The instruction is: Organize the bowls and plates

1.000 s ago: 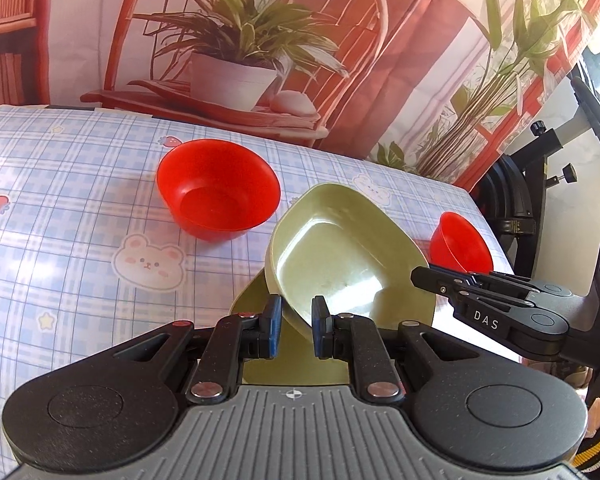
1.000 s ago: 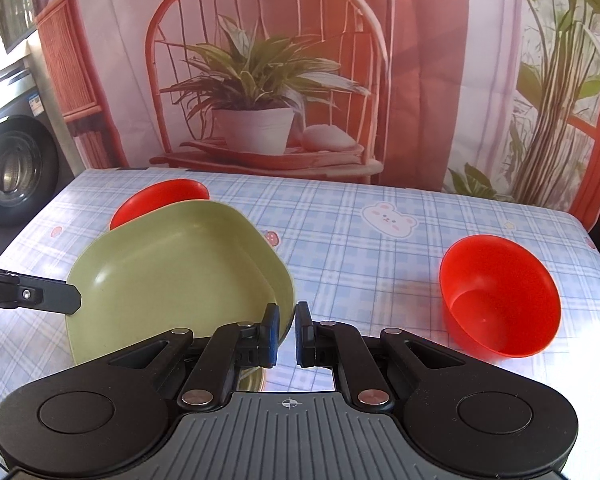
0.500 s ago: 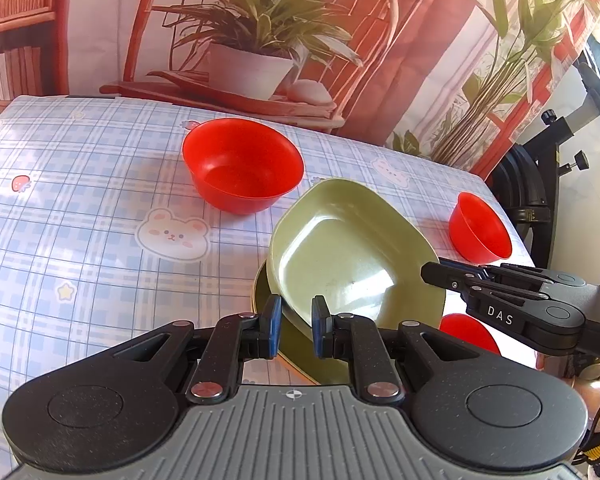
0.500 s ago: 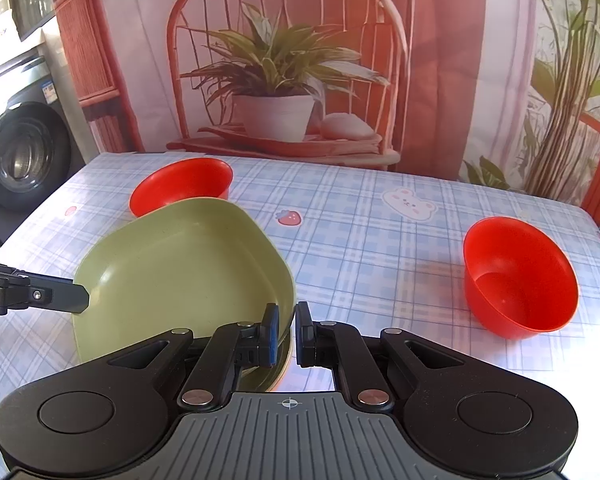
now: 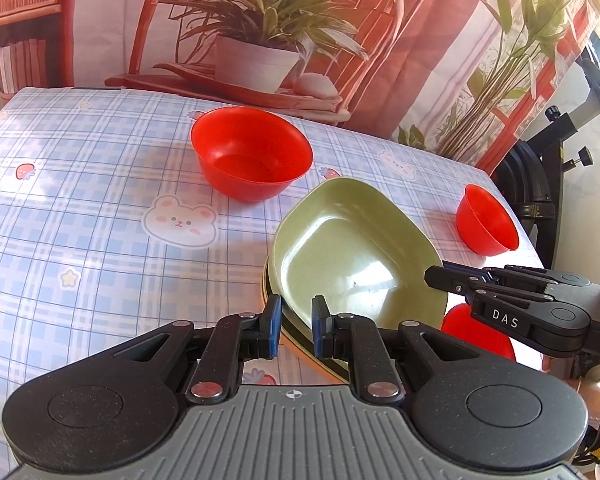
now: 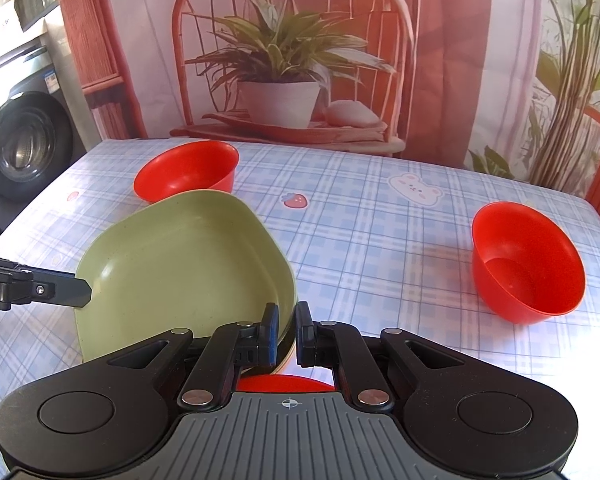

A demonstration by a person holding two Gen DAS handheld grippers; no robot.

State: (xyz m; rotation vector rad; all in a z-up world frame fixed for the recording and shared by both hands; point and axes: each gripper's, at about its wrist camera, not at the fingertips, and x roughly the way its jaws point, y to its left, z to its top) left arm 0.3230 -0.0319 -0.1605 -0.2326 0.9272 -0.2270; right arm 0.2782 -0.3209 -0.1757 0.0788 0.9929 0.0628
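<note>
A green plate lies stacked on a second green plate on the checked tablecloth. My left gripper is shut on the near rim of the upper plate. My right gripper is shut on its opposite rim; it also shows in the left wrist view. The plate also shows in the right wrist view. A red bowl stands behind the plates, another to the right, and a third is half hidden under the right gripper.
The table's right edge lies just past the small red bowl, with black stand legs beyond. A washing machine stands left of the table. A printed backdrop with a plant hangs behind the table.
Both grippers have lowered the upper green plate onto the lower one and it now lies flatter. The camera views have pulled back slightly from the table.
</note>
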